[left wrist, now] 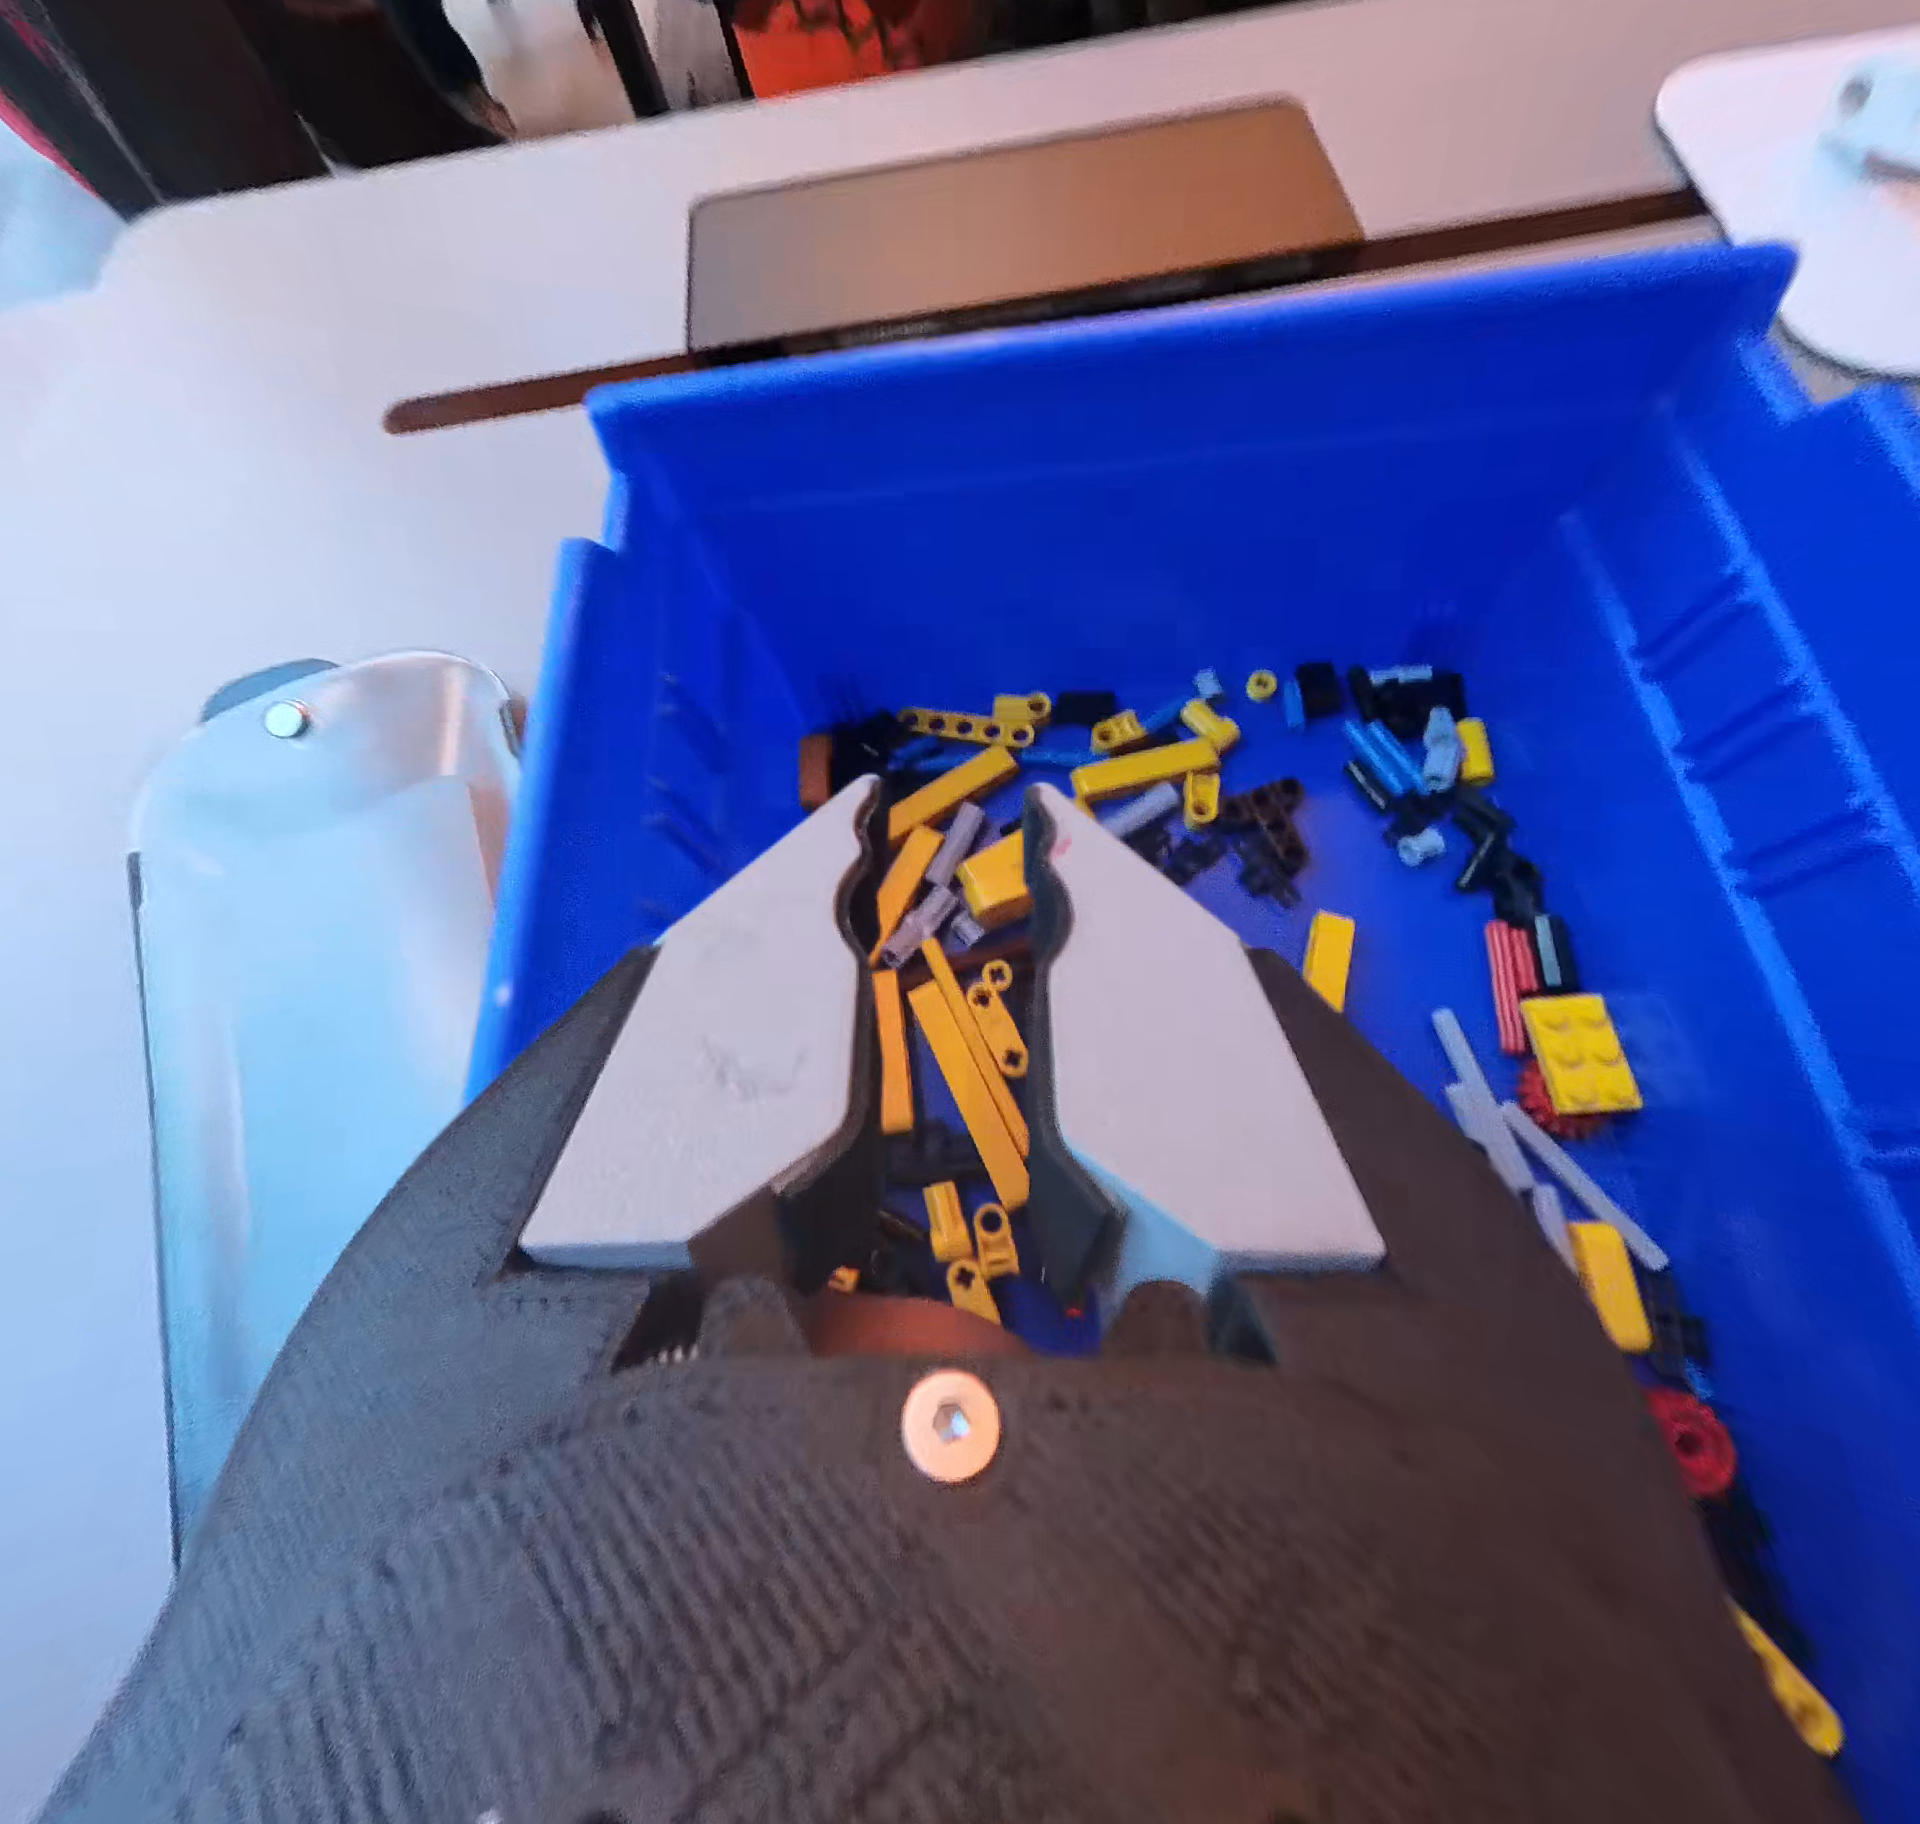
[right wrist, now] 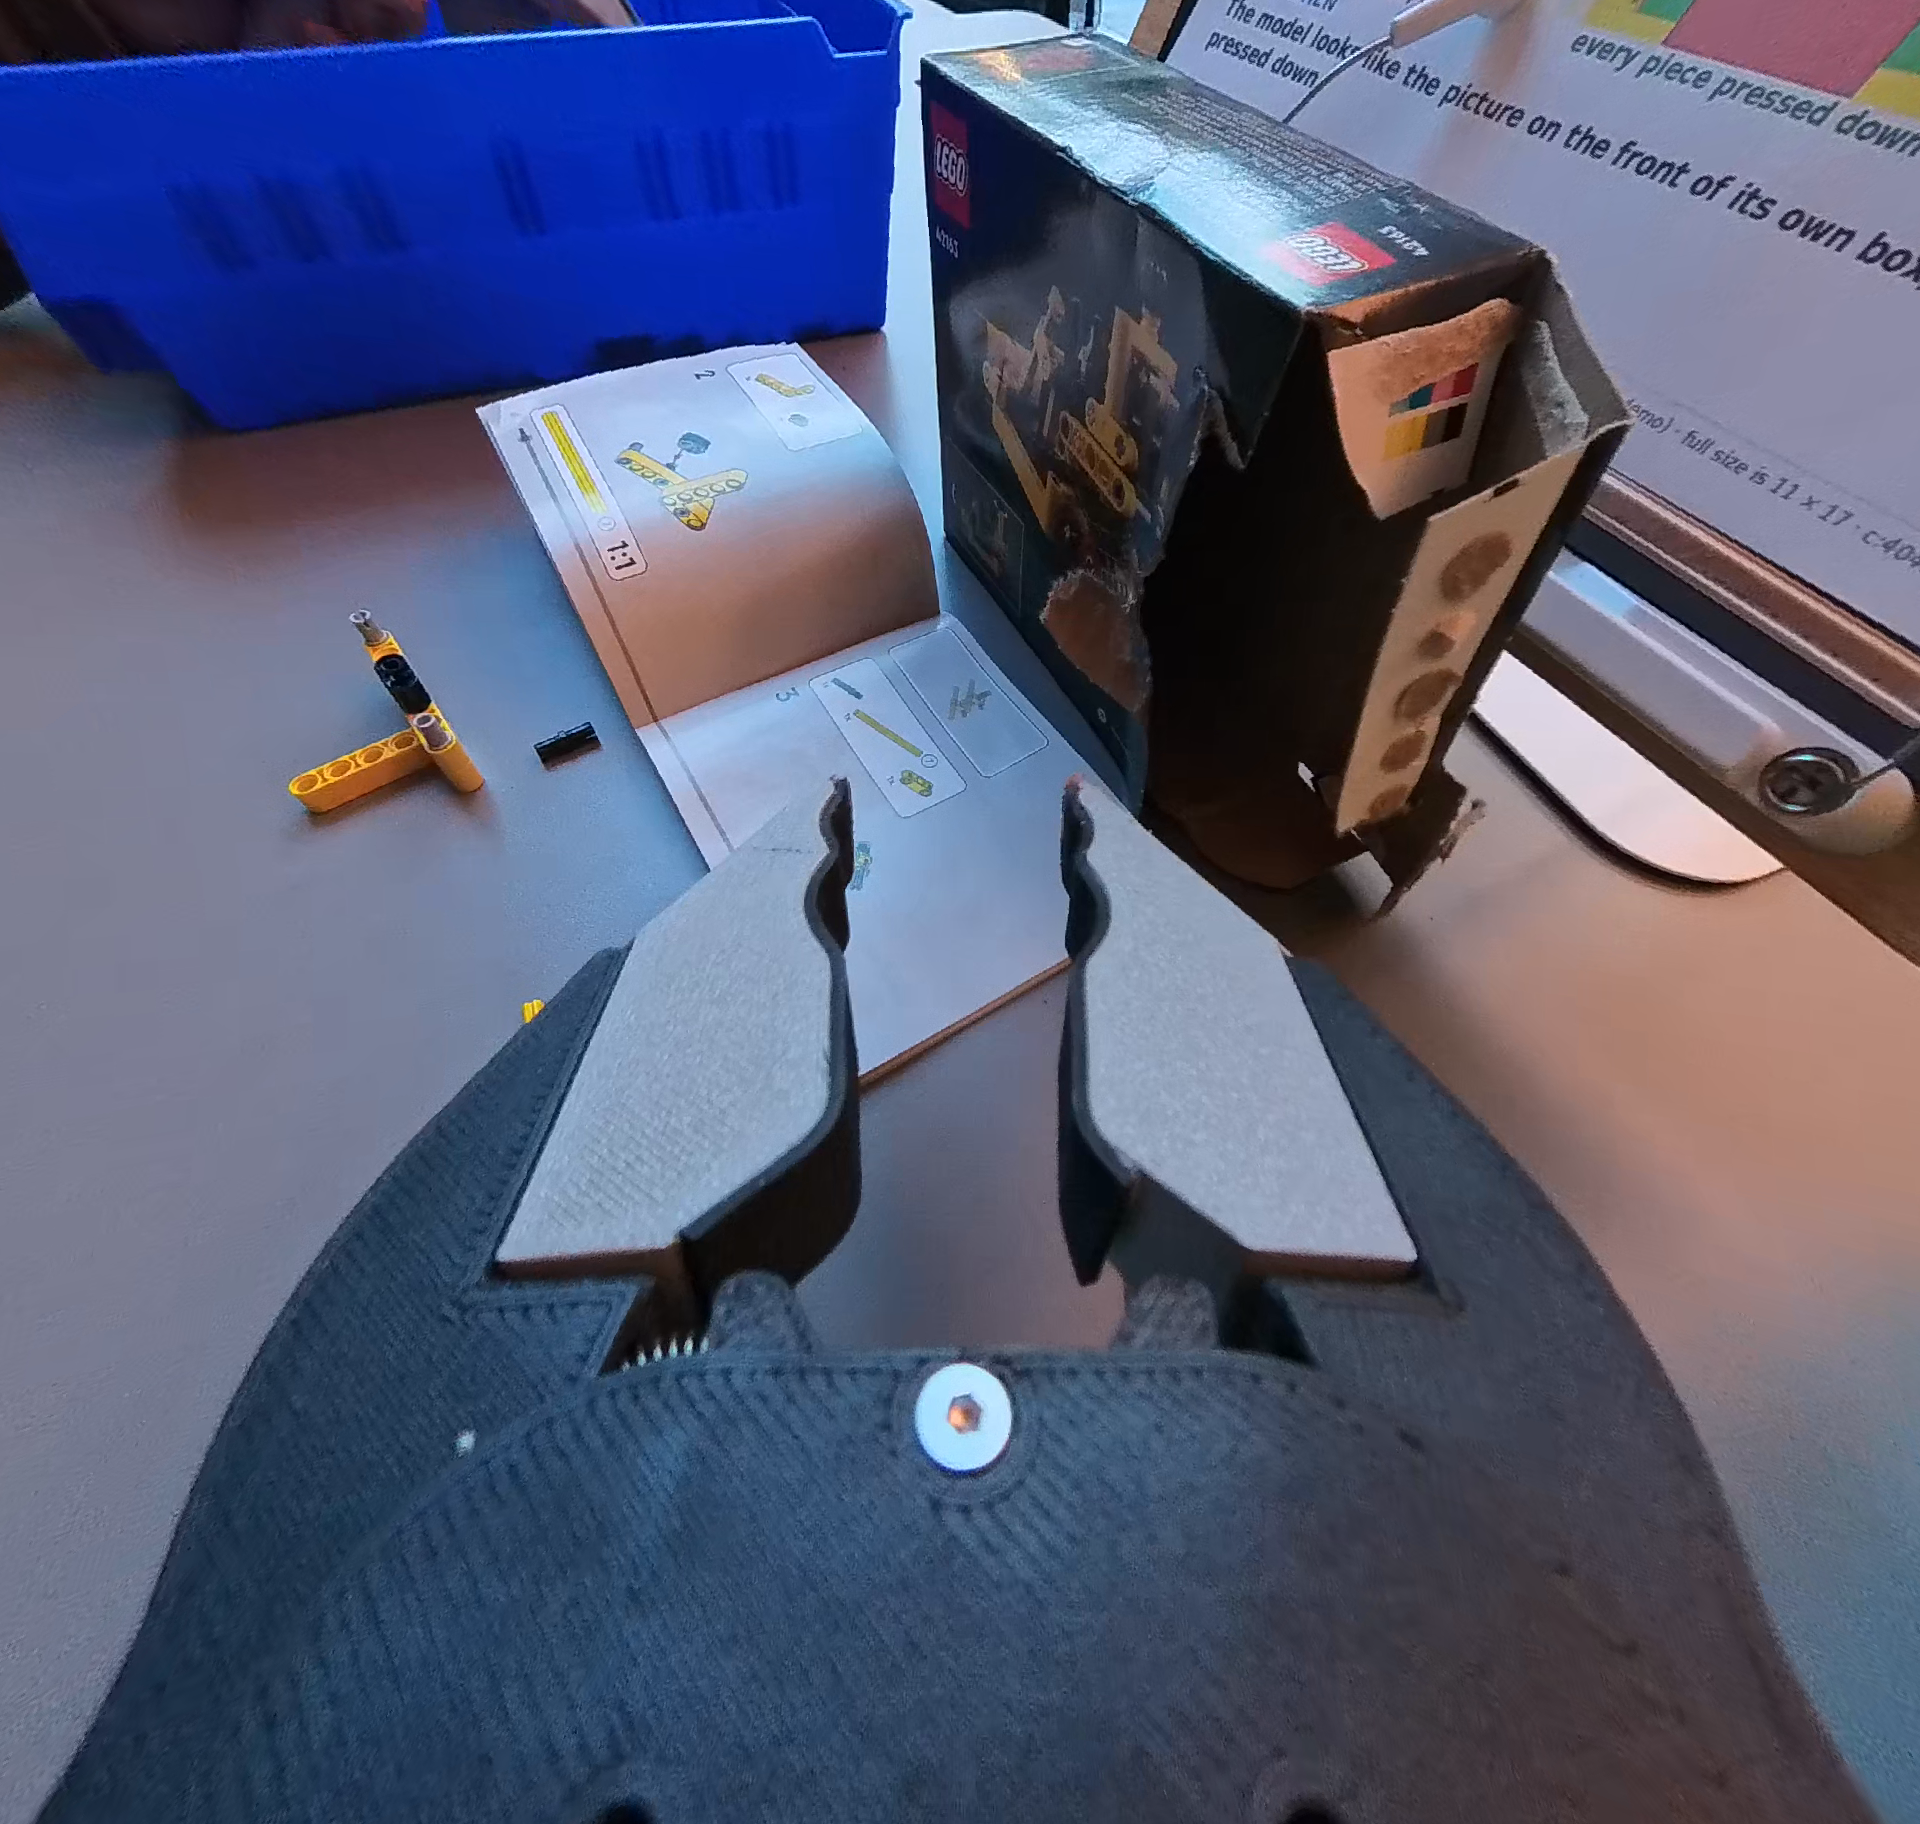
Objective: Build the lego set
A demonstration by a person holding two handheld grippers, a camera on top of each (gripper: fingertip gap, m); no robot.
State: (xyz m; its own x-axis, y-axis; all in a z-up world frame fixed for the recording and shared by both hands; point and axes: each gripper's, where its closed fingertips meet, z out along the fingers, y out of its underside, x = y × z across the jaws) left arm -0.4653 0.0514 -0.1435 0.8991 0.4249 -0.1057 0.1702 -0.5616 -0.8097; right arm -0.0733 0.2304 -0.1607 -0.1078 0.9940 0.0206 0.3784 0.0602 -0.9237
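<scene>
In the left wrist view a blue bin (left wrist: 1091,486) holds many loose pieces: yellow beams (left wrist: 951,787), black and grey pins, a yellow brick (left wrist: 1579,1052) and red parts. My left gripper (left wrist: 951,803) hangs open and empty over the pile at the bin's left side. In the right wrist view a small yellow beam assembly (right wrist: 400,735) with grey and black pins lies on the table, a loose black pin (right wrist: 567,741) beside it. My right gripper (right wrist: 956,798) is open and empty above the open instruction booklet (right wrist: 769,569).
The torn set box (right wrist: 1195,444) stands upright right of the booklet. The blue bin (right wrist: 436,195) sits at the back left of the table. A printed poster (right wrist: 1662,112) leans behind the box. A clear container (left wrist: 312,943) stands left of the bin, a dark tablet (left wrist: 1018,216) behind it. Tip to tip, the grippers are about 45 cm apart.
</scene>
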